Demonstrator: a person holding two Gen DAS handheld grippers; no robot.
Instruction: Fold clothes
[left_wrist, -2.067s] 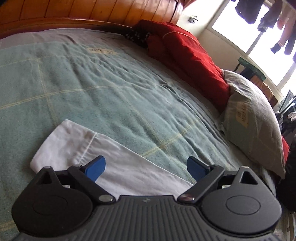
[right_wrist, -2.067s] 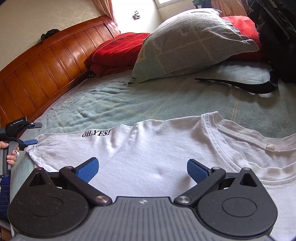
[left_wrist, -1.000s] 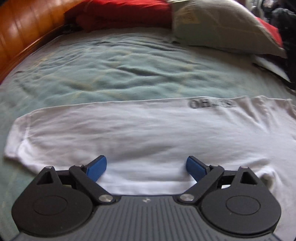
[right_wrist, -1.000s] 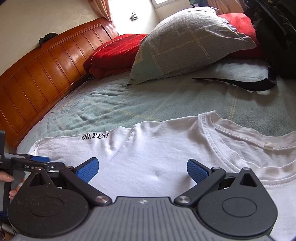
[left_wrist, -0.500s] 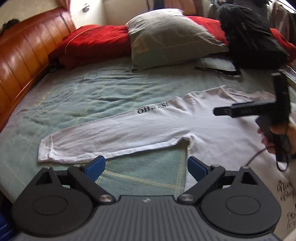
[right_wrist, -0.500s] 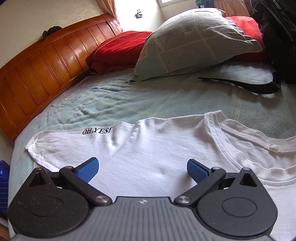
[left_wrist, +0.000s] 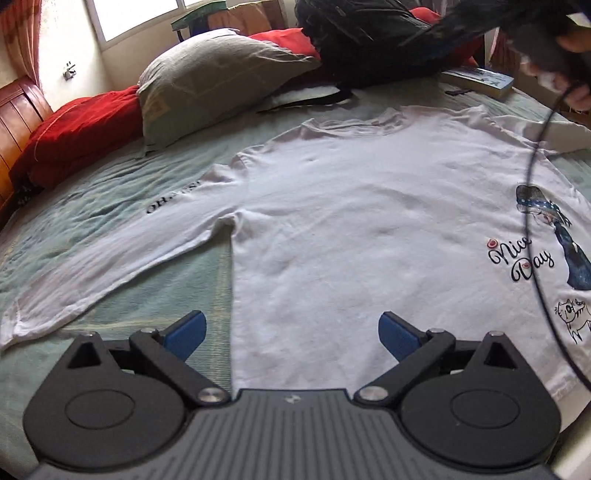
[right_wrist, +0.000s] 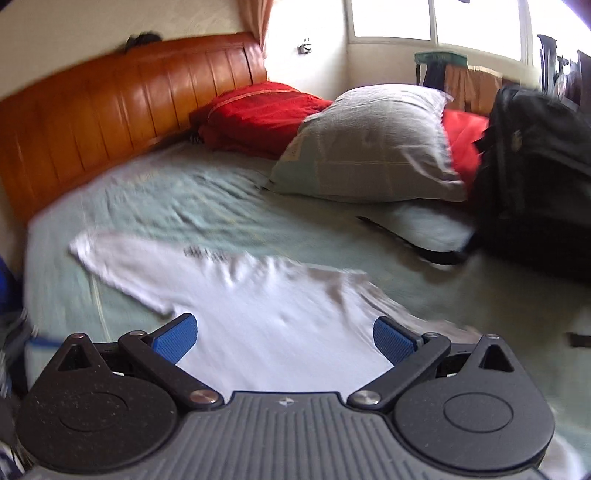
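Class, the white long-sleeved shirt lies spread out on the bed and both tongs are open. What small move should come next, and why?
Probably lower the left tongs onto the sleeve stretched out to the left and close on its cuff, ready to fold it across the body. The white shirt lies flat and unfolded, both tongs are open and hold nothing, and the right tongs view is motion-blurred.

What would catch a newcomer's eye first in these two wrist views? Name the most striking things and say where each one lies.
A white long-sleeved shirt lies spread flat across the green blanket, a "Nice Day" print near its right side. At the far end a grey pillow leans on red bedding beside the wooden headboard. The left gripper and right gripper both hover open over the shirt.
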